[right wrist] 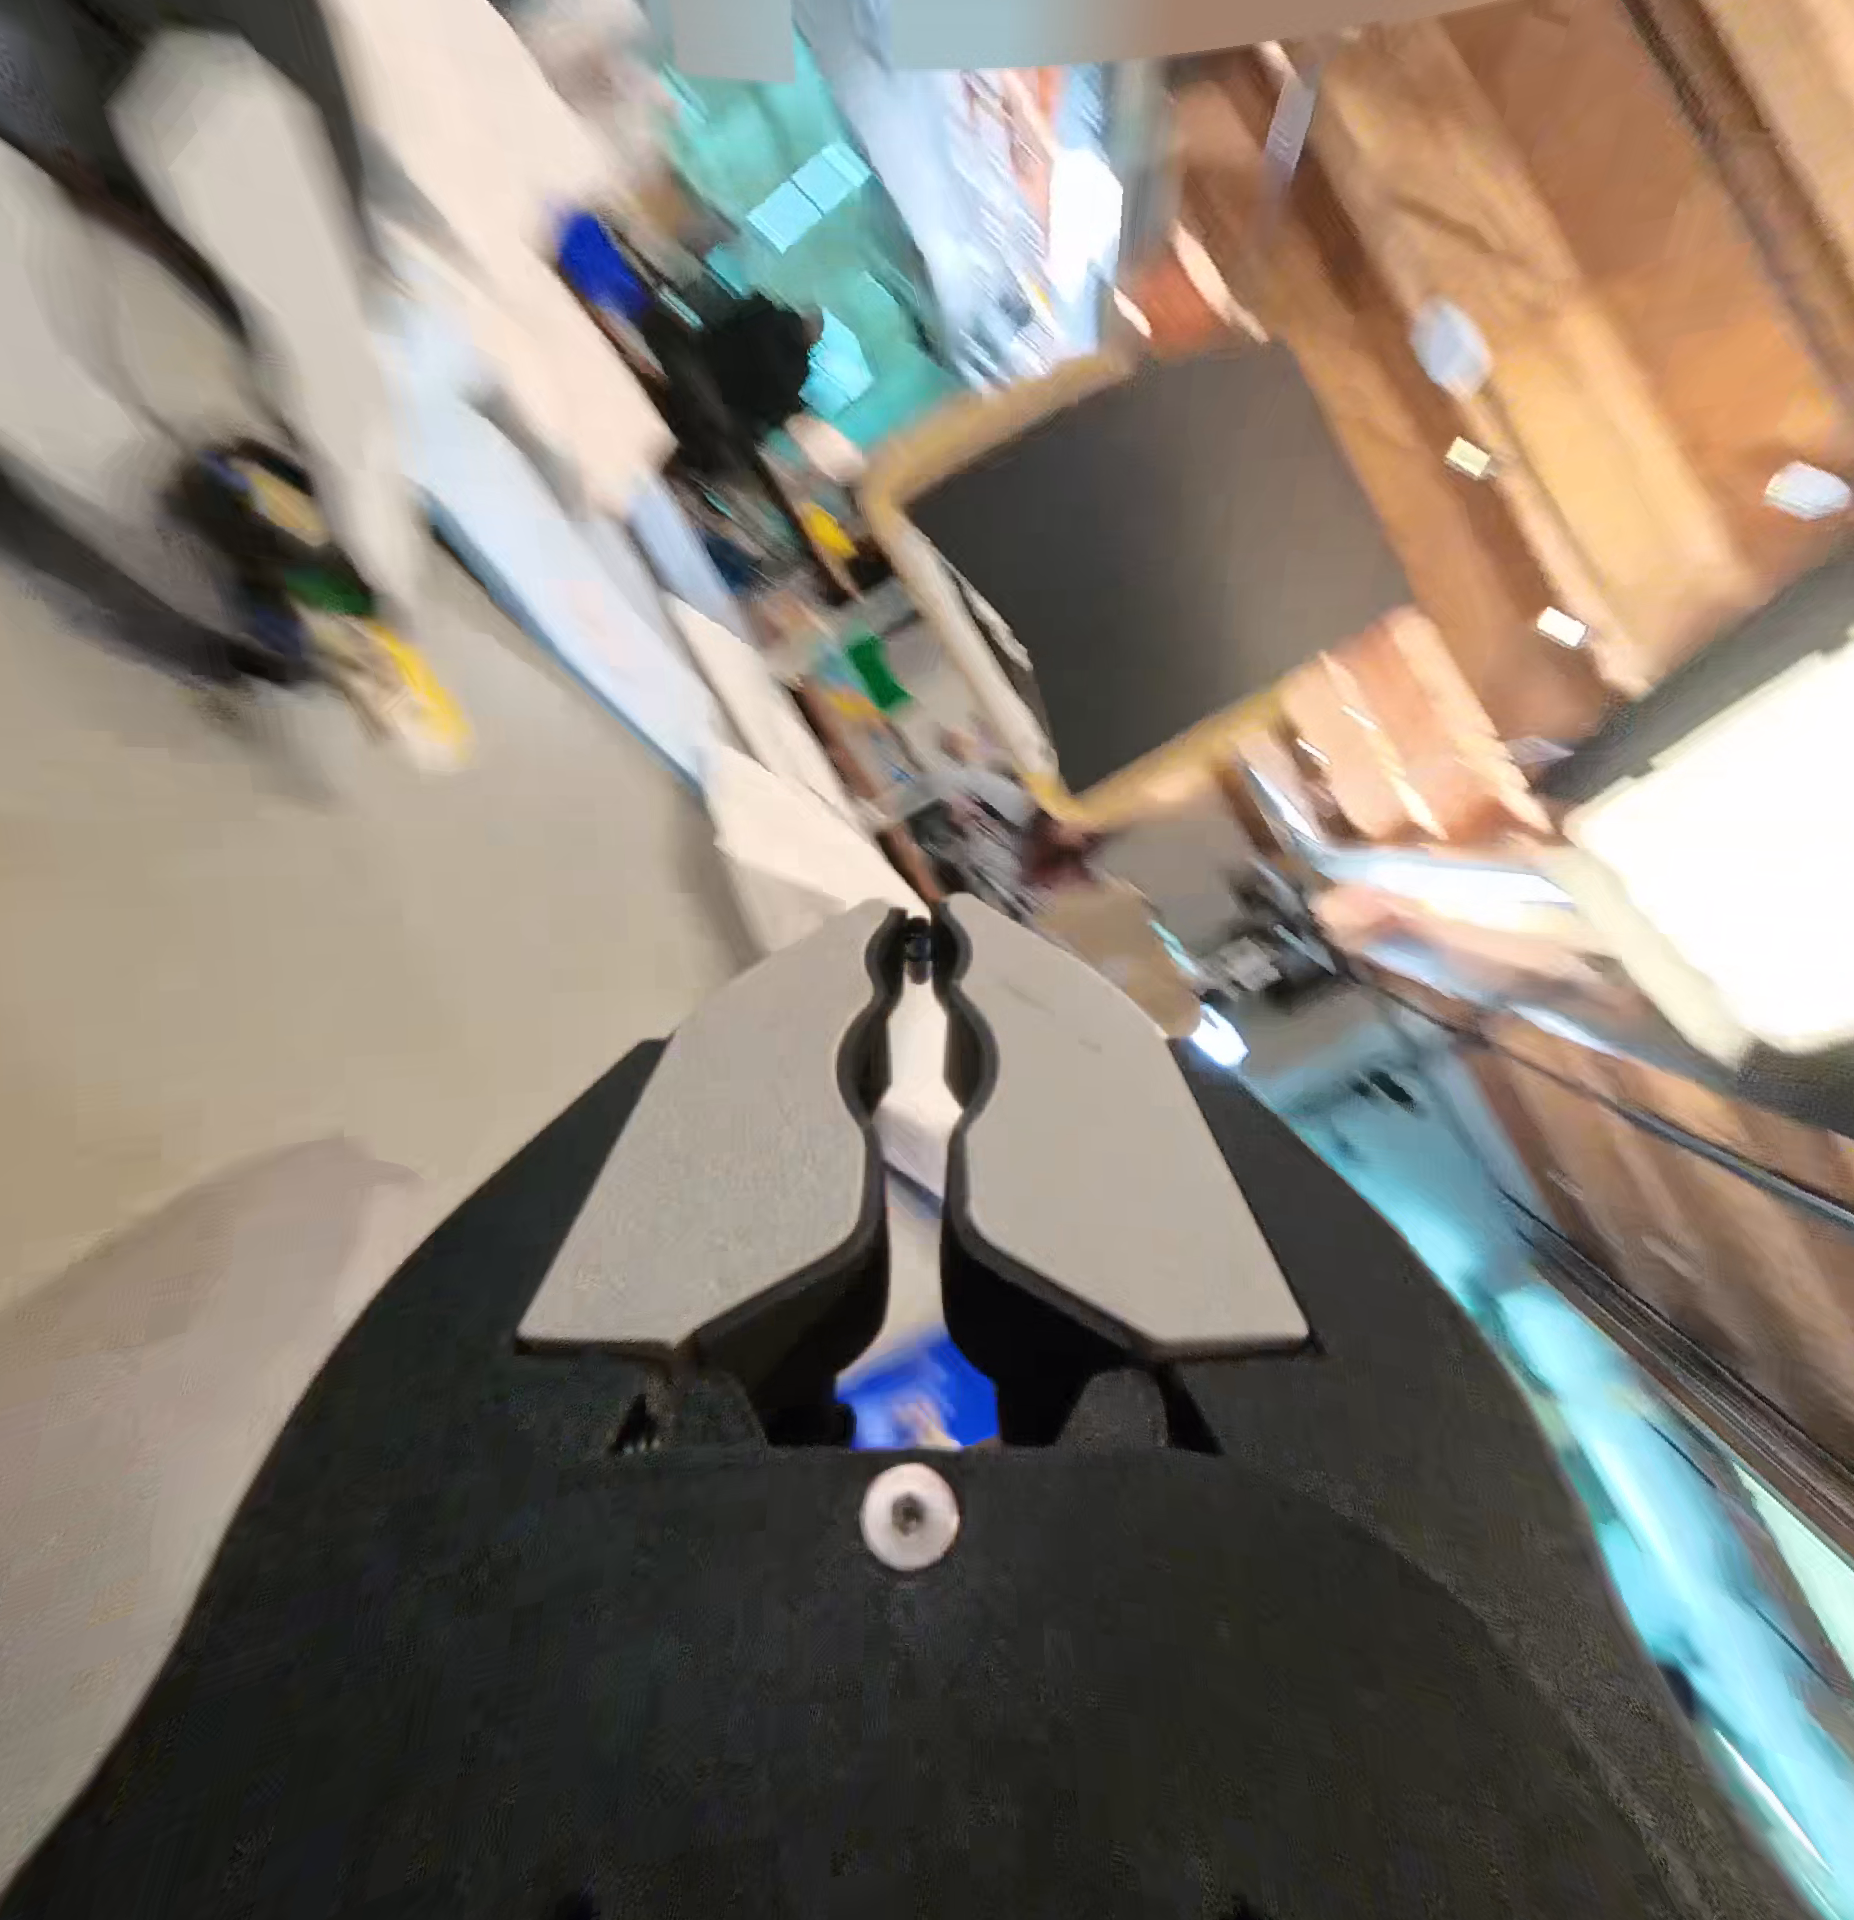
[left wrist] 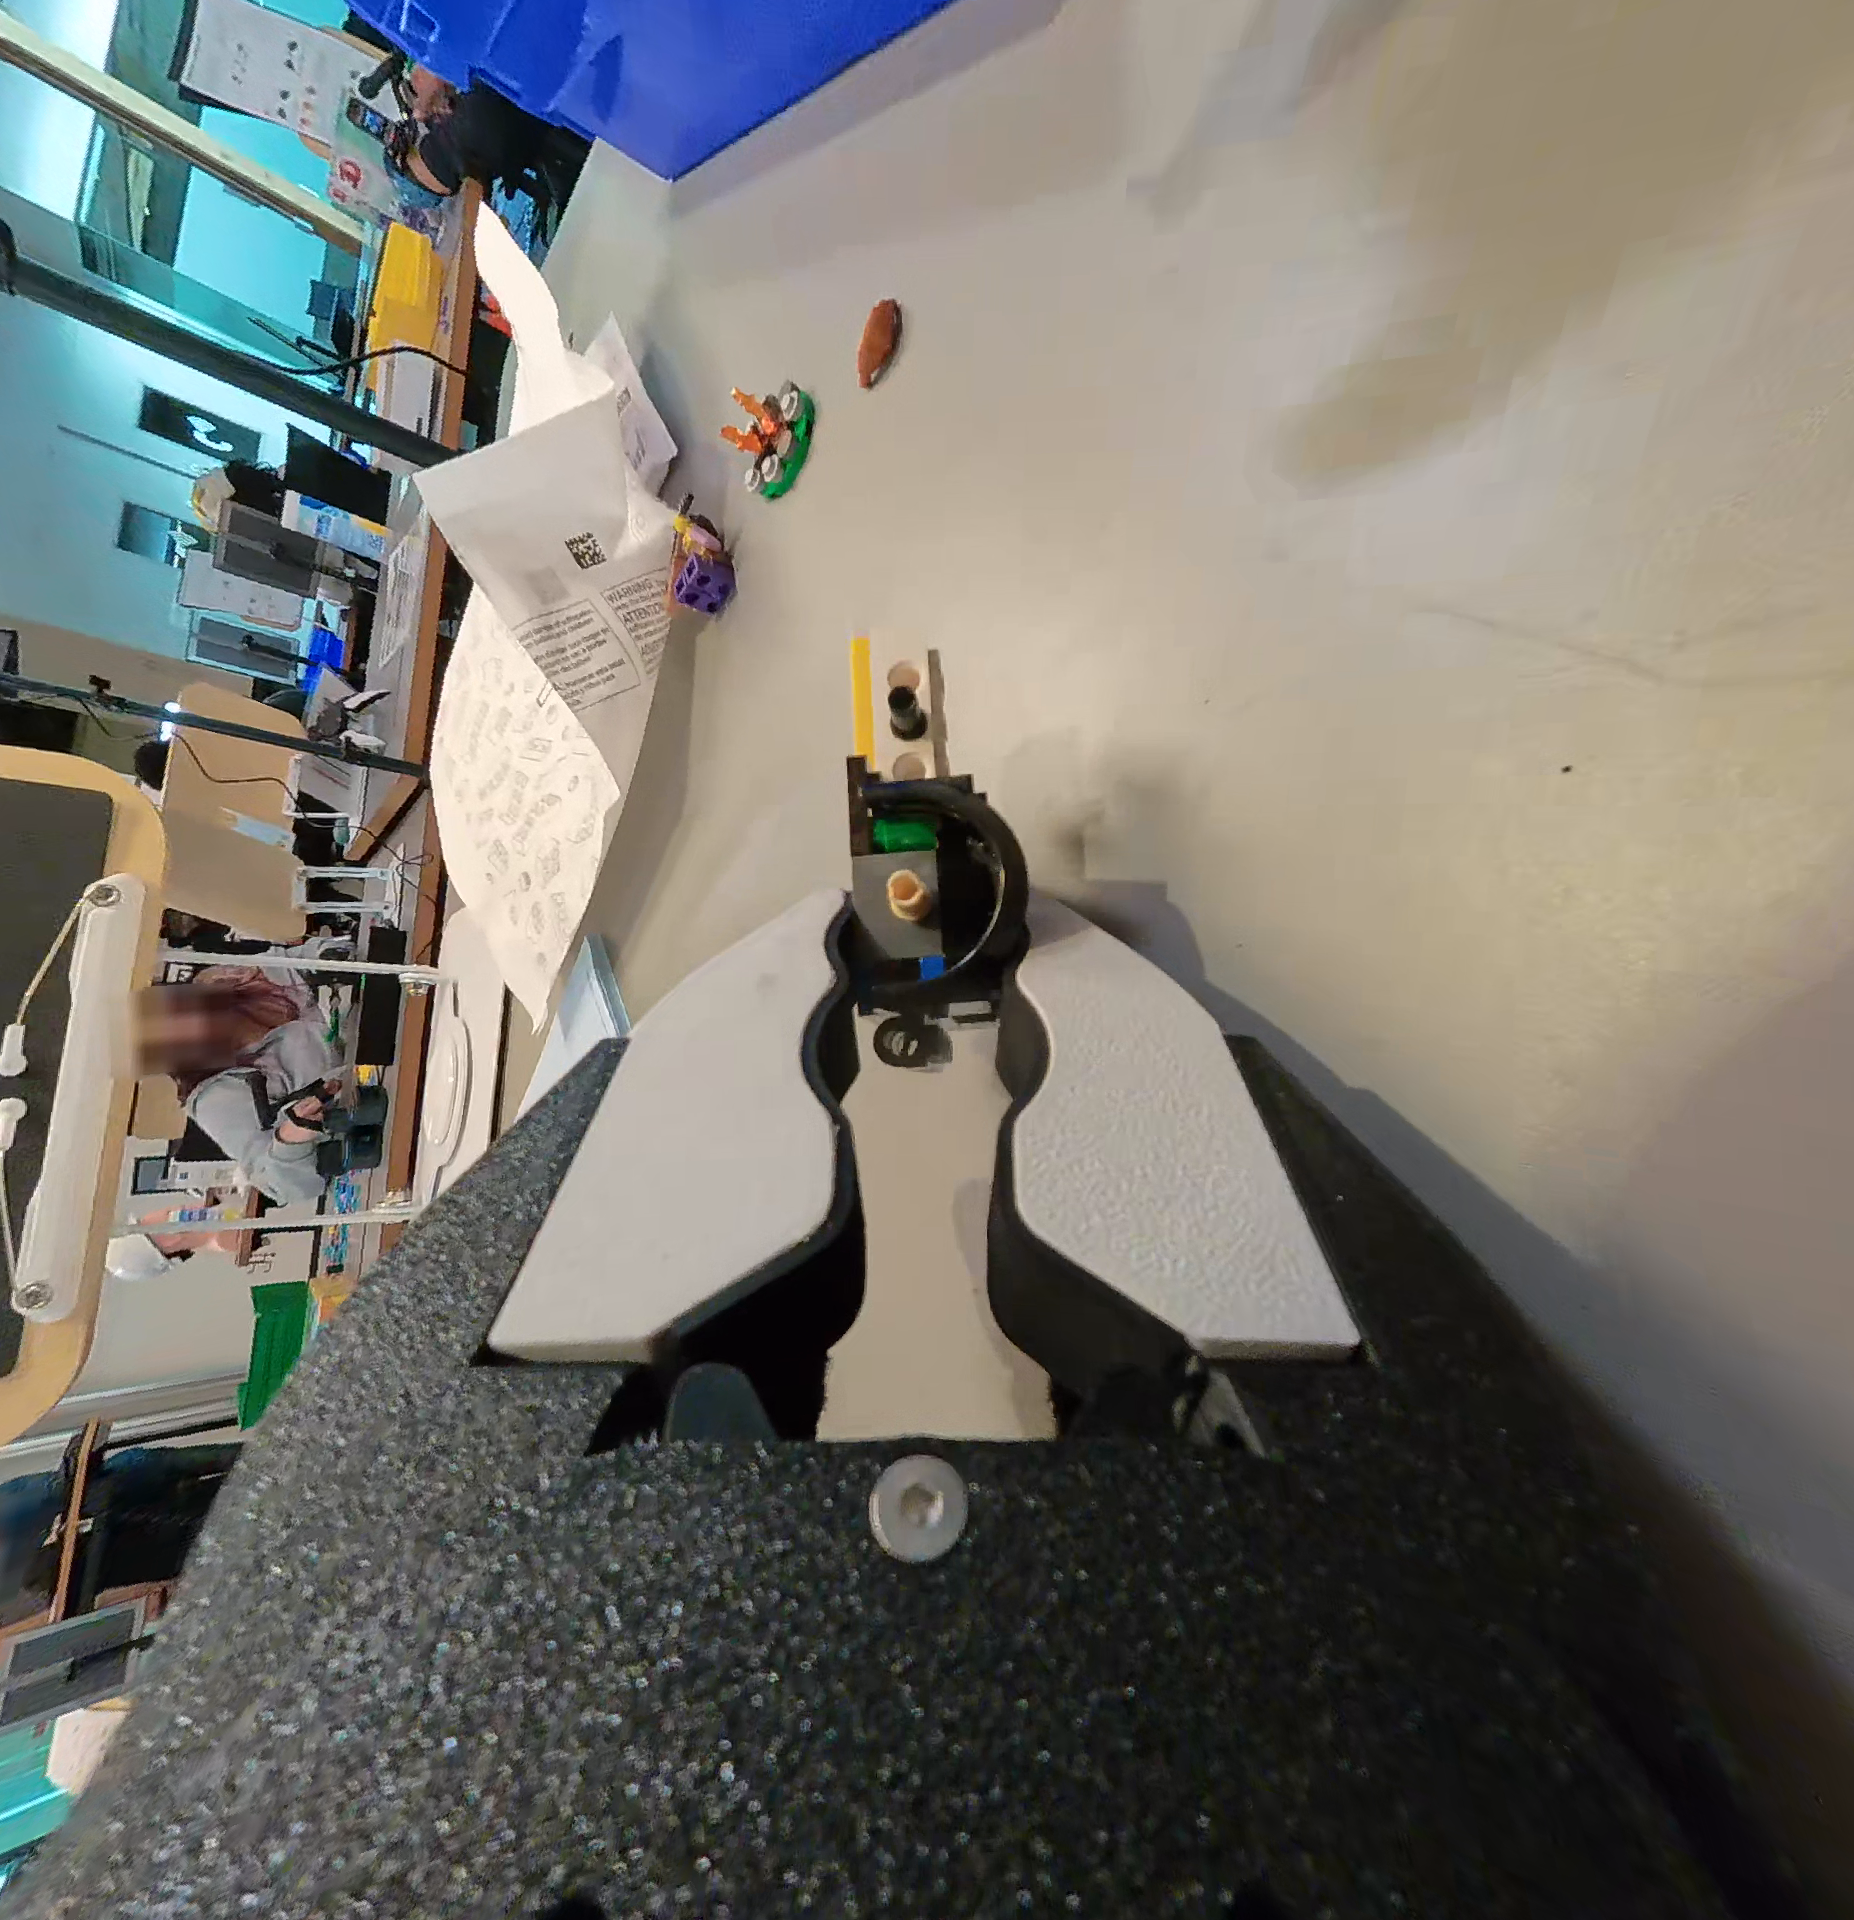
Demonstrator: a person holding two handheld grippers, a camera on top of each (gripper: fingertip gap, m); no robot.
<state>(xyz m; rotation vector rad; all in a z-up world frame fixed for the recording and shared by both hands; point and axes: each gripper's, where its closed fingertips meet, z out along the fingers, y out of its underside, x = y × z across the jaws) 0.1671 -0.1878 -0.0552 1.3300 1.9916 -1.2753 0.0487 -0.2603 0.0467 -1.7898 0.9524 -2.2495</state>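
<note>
Fingers (left wrist: pixel 757 997) grip one brick model (left wrist: pixel 928 883); three others

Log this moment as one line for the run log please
left gripper: shut on black brick model | right gripper: shut on small black piece, view blurred | table: green plate, purple cube, paper

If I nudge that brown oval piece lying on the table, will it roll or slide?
The brown oval piece looks small and rounded, so it would probably rock or skid easily. It seems light. The table looks smooth, giving little grip.
</note>
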